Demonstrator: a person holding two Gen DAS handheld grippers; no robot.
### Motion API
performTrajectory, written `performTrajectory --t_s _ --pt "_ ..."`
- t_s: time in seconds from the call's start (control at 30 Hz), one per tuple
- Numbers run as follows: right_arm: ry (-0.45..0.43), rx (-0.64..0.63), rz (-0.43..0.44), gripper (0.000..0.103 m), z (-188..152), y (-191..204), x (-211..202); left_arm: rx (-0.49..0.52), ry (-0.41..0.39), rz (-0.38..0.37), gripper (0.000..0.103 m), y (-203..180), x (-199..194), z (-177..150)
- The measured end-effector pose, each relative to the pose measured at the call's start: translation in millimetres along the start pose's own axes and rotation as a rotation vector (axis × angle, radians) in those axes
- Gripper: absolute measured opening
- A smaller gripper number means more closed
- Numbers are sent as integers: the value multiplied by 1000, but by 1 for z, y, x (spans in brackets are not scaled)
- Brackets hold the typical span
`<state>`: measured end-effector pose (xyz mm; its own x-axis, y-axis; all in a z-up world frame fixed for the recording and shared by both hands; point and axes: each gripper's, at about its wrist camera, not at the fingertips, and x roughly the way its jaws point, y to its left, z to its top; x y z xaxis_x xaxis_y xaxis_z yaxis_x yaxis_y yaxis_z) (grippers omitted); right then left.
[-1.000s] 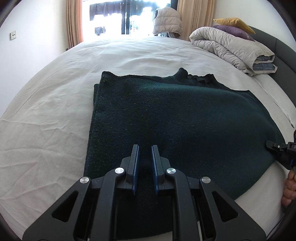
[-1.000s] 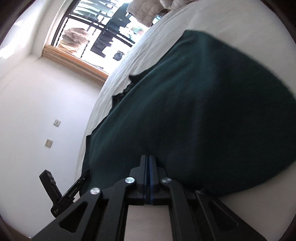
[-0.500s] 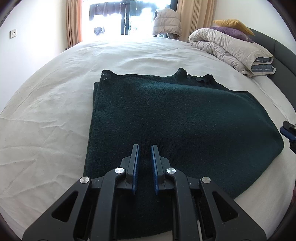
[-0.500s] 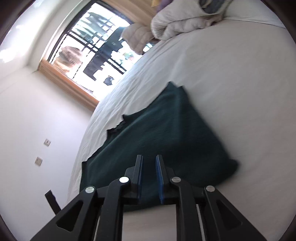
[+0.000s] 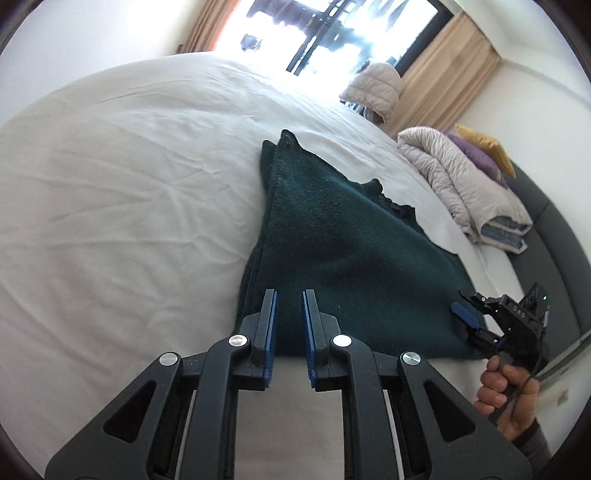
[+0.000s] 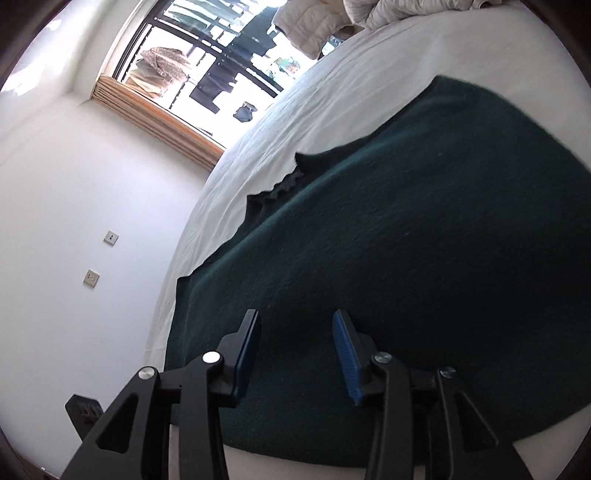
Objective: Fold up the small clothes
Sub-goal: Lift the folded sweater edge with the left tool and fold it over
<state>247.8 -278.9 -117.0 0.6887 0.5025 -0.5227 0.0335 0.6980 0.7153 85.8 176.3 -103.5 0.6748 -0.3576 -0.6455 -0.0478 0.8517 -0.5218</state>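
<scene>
Where readable, the right gripper (image 5: 466, 320) says "DAS".

A wide bed with a wrinkled white sheet (image 5: 140, 177) fills most of the left wrist view. At one o'clock a bright window with dark frames (image 5: 332, 33) floods the room with daylight, flanked by tan pleated curtains (image 5: 447, 74). A pale puffy quilted jacket (image 5: 376, 88) sits before the glass. At three o'clock a folded beige duvet (image 5: 465, 184) lies by a purple pillow (image 5: 476, 155) and a mustard yellow pillow (image 5: 487, 147), against a dark grey padded headboard (image 5: 554, 240). In the right wrist view, a plain white wall (image 6: 55, 206) carries two small square switch plates (image 6: 110, 238).
</scene>
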Motion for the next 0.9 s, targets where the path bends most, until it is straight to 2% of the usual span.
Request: performTrajectory --t_s 0.13,0.27,0.37,0.47,0.6,0.7,0.77,0.8,0.9 --pt "-14 10 70 48 9 3 -17 -188 62 -74 13 12 -1 -16" --pt "3 -15 96 48 9 14 -17 -267 105 -132 13 8 5 -23" --pt "12 -20 116 48 6 19 -12 -344 113 -140 13 14 12 -28" --pt "27 -12 127 48 4 18 -8 -439 121 -190 13 25 21 -33" --pt "45 -6 136 48 5 17 -3 -517 98 -237 13 30 30 -29" --pt "49 -12 148 49 6 20 0 -578 83 -271 18 33 33 -26" --pt "53 -23 153 49 6 23 1 -599 47 -327 37 32 27 -27" --pt "53 -25 154 49 7 23 1 -591 25 -335 51 29 23 -27" --pt "55 -30 152 49 8 22 2 -563 -30 -319 75 19 7 -27"
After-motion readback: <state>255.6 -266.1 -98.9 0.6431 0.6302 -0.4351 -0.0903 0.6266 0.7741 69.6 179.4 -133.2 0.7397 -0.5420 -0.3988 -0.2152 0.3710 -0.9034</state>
